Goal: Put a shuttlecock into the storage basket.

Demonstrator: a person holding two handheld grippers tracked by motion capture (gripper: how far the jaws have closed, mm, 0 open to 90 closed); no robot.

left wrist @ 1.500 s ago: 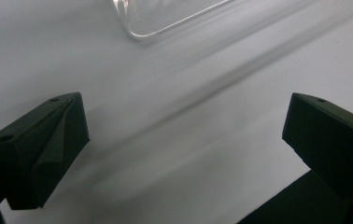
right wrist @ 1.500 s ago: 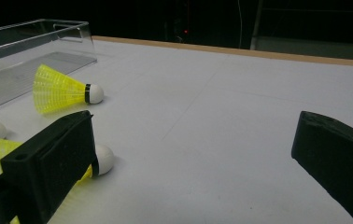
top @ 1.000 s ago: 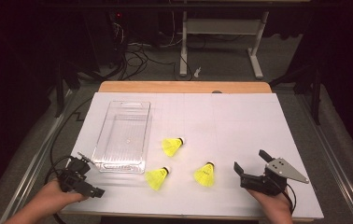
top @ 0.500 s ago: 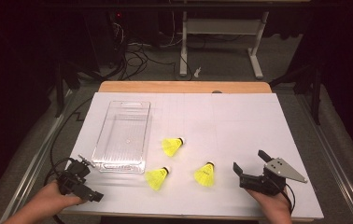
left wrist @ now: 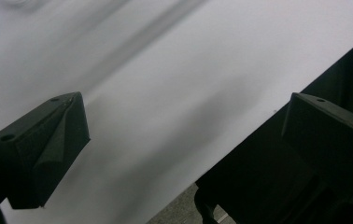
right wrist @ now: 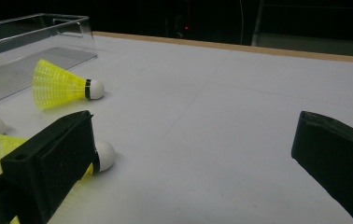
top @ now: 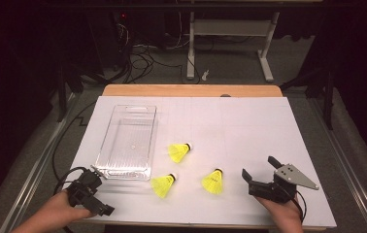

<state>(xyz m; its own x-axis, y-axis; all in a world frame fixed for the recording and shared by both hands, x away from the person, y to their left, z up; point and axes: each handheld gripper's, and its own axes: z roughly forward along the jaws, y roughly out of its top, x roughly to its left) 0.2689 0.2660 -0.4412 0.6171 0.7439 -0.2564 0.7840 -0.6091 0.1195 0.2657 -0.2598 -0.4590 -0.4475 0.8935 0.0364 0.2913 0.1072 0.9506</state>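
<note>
My right gripper [top: 259,172] has matt black plastic jaws. The shuttlecocks [top: 179,152] show yellow plastic mesh skirts; the tray [top: 125,143] is clear glossy plastic on matt white paper [top: 249,131].

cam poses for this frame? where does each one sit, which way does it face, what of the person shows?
High view: above the person's side, facing forward and down on the table; forearms, left gripper and right gripper show.
Left gripper view: on the left gripper, facing the table's near edge.
Right gripper view: on the right gripper, low, facing the shuttlecocks.
Shared: high and right gripper views both show the clear tray.
</note>
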